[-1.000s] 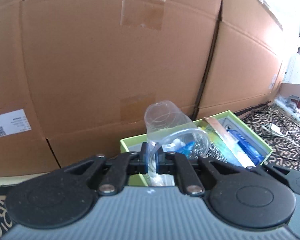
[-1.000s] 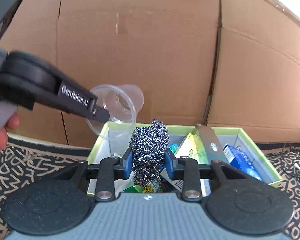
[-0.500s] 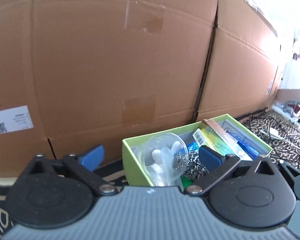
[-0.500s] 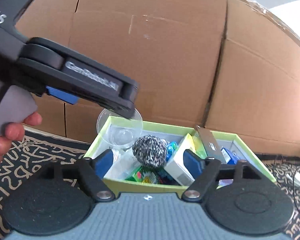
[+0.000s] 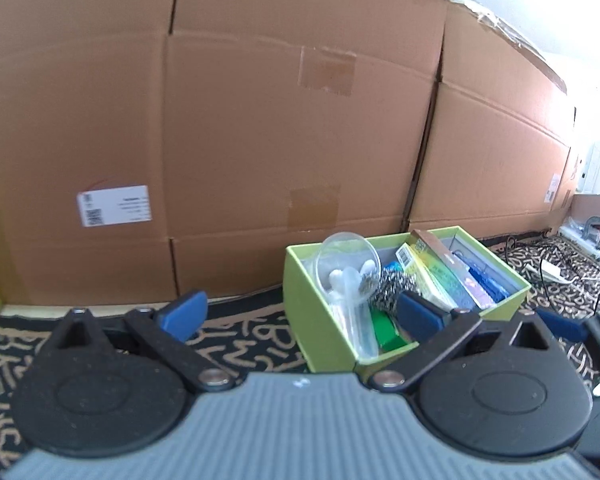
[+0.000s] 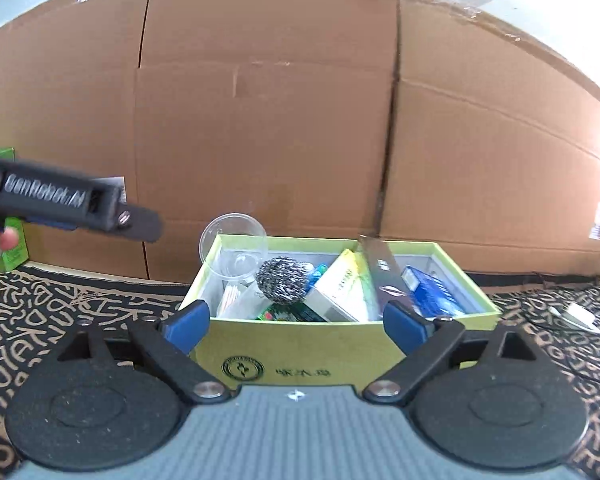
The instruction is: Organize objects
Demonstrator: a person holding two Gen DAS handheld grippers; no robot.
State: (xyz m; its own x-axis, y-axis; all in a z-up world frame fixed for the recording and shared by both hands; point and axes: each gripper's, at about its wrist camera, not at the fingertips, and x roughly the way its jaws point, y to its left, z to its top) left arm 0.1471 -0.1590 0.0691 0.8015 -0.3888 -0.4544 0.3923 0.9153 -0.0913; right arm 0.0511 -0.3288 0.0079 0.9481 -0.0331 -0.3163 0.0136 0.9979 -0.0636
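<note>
Clear cup (image 6: 233, 249) leans tilted beside a steel scourer (image 6: 283, 285) in the green box (image 6: 300, 344); left gripper (image 5: 300, 316) released, right gripper (image 6: 296, 322) empty, jaws opening.

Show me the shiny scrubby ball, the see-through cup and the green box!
steel scrubber (image 6: 282, 284), right wrist view, its middle.
clear cup (image 6: 234, 246), right wrist view, its side wall.
green box (image 6: 300, 344), right wrist view, front wall.

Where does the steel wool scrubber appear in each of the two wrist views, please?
Left wrist view: the steel wool scrubber sits right of centre, inside the green box, just right of the clear plastic cup.
Right wrist view: the scrubber is near the centre, in the box's left half, right of the cup.
Shared landmark: the green box.
</note>
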